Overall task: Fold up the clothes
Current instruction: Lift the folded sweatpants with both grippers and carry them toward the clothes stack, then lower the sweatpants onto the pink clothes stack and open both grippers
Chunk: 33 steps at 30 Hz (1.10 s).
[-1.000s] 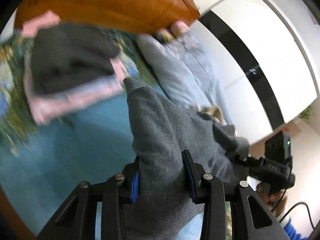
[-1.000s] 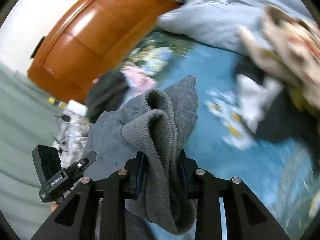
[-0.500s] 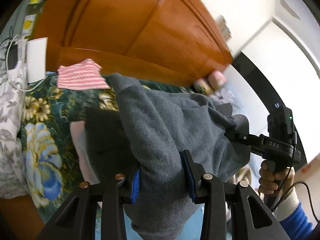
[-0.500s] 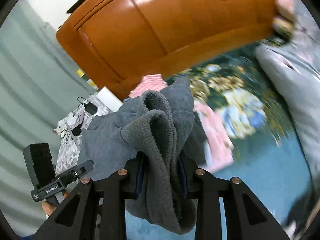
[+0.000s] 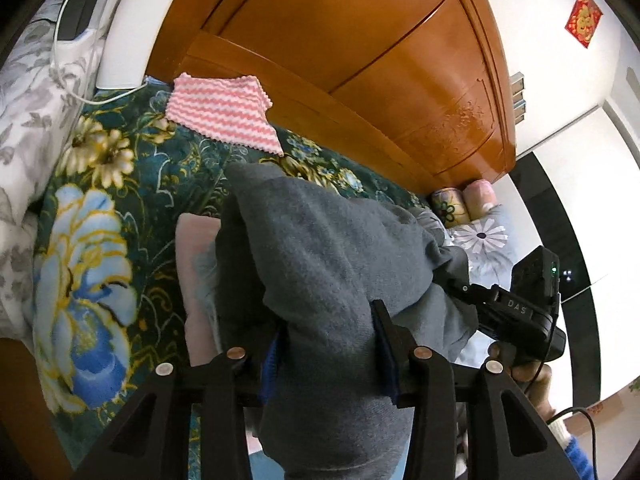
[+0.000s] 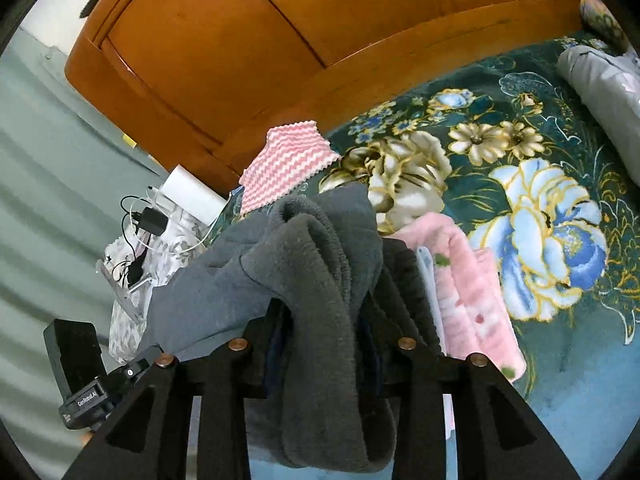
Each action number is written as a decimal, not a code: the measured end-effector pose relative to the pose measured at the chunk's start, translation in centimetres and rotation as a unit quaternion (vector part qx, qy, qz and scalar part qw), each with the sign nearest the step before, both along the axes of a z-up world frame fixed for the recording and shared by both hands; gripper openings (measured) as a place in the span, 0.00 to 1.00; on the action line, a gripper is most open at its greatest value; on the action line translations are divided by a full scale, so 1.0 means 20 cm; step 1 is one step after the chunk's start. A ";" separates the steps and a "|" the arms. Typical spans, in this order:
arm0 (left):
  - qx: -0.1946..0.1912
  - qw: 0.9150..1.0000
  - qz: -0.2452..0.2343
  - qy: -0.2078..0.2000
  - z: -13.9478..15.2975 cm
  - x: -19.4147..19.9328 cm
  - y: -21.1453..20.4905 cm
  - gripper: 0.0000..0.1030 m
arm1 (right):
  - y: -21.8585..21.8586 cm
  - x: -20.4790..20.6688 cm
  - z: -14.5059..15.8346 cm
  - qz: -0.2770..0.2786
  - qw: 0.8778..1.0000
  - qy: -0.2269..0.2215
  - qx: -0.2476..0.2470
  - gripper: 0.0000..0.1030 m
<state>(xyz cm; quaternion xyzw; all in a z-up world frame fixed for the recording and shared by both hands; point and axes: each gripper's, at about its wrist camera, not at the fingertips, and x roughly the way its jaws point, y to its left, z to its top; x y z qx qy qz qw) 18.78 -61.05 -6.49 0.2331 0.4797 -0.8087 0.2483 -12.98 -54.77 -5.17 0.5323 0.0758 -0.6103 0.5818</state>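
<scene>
The left gripper (image 5: 326,346) is clenched on a thick fold of the grey fleece garment (image 5: 320,264), which fills the lower centre of the left wrist view and drapes down between and below the fingers. The right gripper (image 6: 320,342) likewise grasps a bunched, rolled edge of the same grey fleece garment (image 6: 312,264) in the lower centre of its own view, the cloth hanging out past the bottom of the jaws. In the left wrist view the right gripper's black body (image 5: 516,312) appears at the right edge, with a hand wrapped around its handle, and the garment stretches from one gripper to the other.

The garment is held up over a bed covered by a dark green floral blanket (image 6: 520,160). Just under and beside the grey cloth lies a pile of folded clothes (image 6: 464,280), pink on the outside with a dark layer against it. A pink-and-white zigzag cloth (image 5: 224,112) lies on the blanket in the upper left centre of the left wrist view, close to the orange wooden headboard (image 5: 360,60). A white box (image 5: 132,40) with a cable stands at the upper left, beside a grey floral pillow (image 5: 24,92).
</scene>
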 end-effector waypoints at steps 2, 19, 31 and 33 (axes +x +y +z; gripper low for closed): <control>-0.016 1.000 -0.003 -0.025 0.05 -0.02 0.02 0.57 | 0.02 0.01 0.05 0.007 1.000 0.003 0.006 0.40; -0.161 0.979 -0.051 -0.115 0.27 -0.19 0.23 0.68 | 0.13 0.37 0.40 0.093 0.979 0.181 -0.033 0.51; -0.164 0.977 -0.035 -0.131 0.20 -0.19 0.26 0.68 | 0.04 0.24 0.05 0.016 0.994 0.112 0.011 0.52; -0.175 0.976 -0.024 -0.129 0.26 -0.16 0.30 0.68 | 0.09 0.27 0.14 0.008 0.993 0.119 0.008 0.52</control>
